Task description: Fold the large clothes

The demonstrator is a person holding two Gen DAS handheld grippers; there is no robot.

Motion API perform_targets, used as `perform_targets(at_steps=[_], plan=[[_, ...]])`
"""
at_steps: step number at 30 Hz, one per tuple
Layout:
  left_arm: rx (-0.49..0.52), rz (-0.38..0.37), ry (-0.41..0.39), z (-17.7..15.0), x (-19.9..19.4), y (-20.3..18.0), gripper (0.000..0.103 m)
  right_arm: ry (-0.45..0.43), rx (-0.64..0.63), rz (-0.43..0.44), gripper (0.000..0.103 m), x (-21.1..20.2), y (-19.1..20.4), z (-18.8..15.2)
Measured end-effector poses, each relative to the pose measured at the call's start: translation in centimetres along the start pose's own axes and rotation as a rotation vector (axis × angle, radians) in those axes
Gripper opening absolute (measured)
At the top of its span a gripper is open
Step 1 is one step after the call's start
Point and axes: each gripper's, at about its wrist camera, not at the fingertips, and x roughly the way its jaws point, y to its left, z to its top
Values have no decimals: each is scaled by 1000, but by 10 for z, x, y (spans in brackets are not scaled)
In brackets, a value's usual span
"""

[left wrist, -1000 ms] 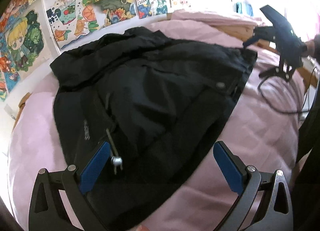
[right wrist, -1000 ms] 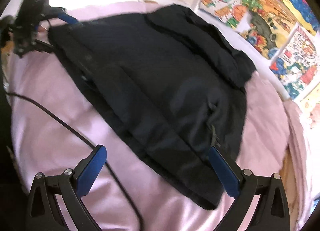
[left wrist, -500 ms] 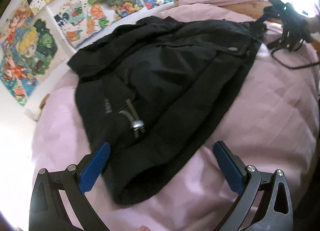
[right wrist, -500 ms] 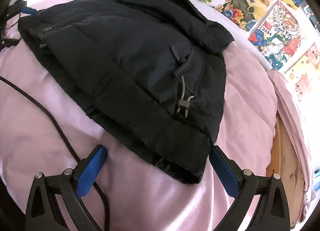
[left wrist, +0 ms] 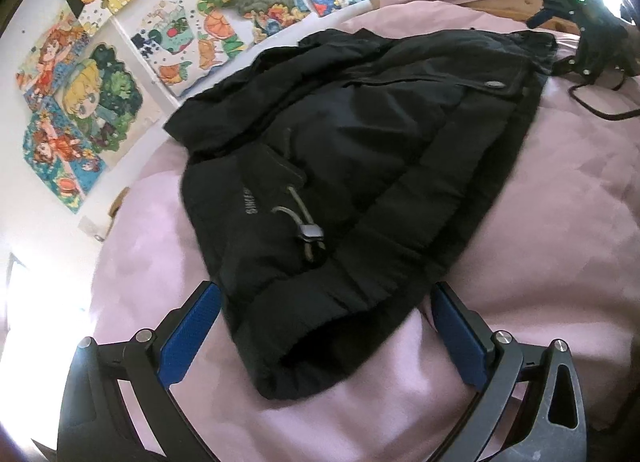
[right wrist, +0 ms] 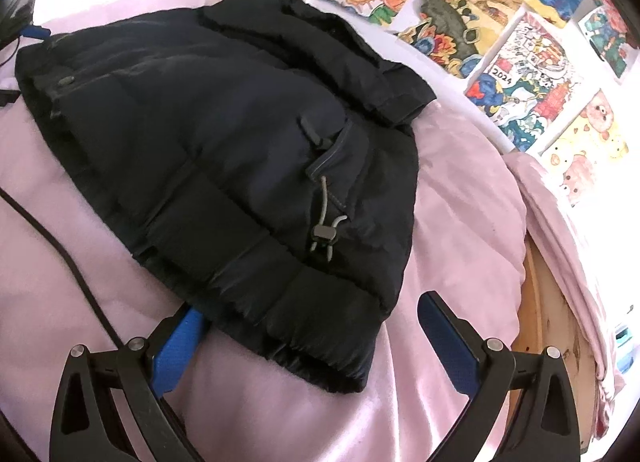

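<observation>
Left wrist view: my left gripper [left wrist: 326, 336] is spread wide, empty, straddling the near hem of the black puffer jacket [left wrist: 360, 166], which lies already doubled over on the pink bed cover [left wrist: 540, 242]. Drawcord toggle [left wrist: 310, 231] on top. My right gripper [left wrist: 576, 18] shows at the far end, state unclear from here.

Right wrist view: right gripper [right wrist: 310, 332] wide open, nothing held; its left pad touches or sits just under the jacket's hem [right wrist: 320, 342]. Cable [right wrist: 60, 246] runs beside. To fold well I'd pinch all layers at the corner, tuck the cord inside. No containers in view.
</observation>
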Motion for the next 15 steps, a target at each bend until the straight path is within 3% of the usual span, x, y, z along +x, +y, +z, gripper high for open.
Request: perform_targets(at_steps=[3,7,9,11,12,14,15], plan=[[-7,26,3,3,1,3,102,-7,-1,0,103,0,1,1],[26,83,-27,6,-5,-1,96,-50,-23,-12,87,-6,4,3],[41,93,-38,7,-6,-2,87,-81,-37,-22,76,-10,6,5],[50,101,-41,8,-4,0,74,-102,-51,-14,58,-13,7,8],[47,108,-38,9,-2,2,71,-115,-59,-14,53,-15,8,10],[22,98,-31,11,1,9,69,-134,-64,-2,30,-18,10,13],[2,81,-30,11,1,13,69,-146,-48,9,24,-21,9,17]])
